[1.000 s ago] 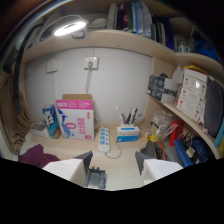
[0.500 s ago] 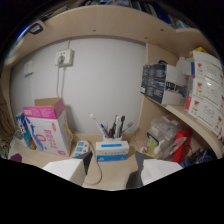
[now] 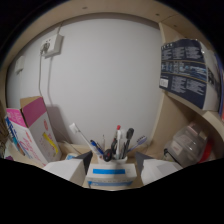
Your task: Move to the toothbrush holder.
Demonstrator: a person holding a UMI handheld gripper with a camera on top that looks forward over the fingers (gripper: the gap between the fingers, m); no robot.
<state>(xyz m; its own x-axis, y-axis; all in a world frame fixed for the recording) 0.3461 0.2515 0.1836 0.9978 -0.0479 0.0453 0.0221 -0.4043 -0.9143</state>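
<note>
The tool [image 3: 111, 172] sat low at the surface, its two pale fingers [image 3: 67, 169] spread wide apart, one on each side, and nothing was pinched between them. Right in the gap stood a white box with a blue band [image 3: 111, 175], resting on its own with room at either side. Just behind that box, dead ahead of the fingers, was the toothbrush holder [image 3: 114, 156], a small cup crowded with upright sticks: a dark one, a red-tipped one, a blue one, and a white handle leaning off to the left. Whether the box touched the holder could not be told. To the left stood a pink and white carton [image 3: 35, 127], tilted a little, with a blue-printed pack [image 3: 15, 135] pressed against its outer side. Above that, on the white wall, a wall socket [image 3: 52, 46] carried a cord running down. To the right, a dark printed box [image 3: 187, 70] sat on a wooden shelf [image 3: 212, 117], and a clear plastic container [image 3: 187, 145] lay below it, near the holder but apart from it.
</note>
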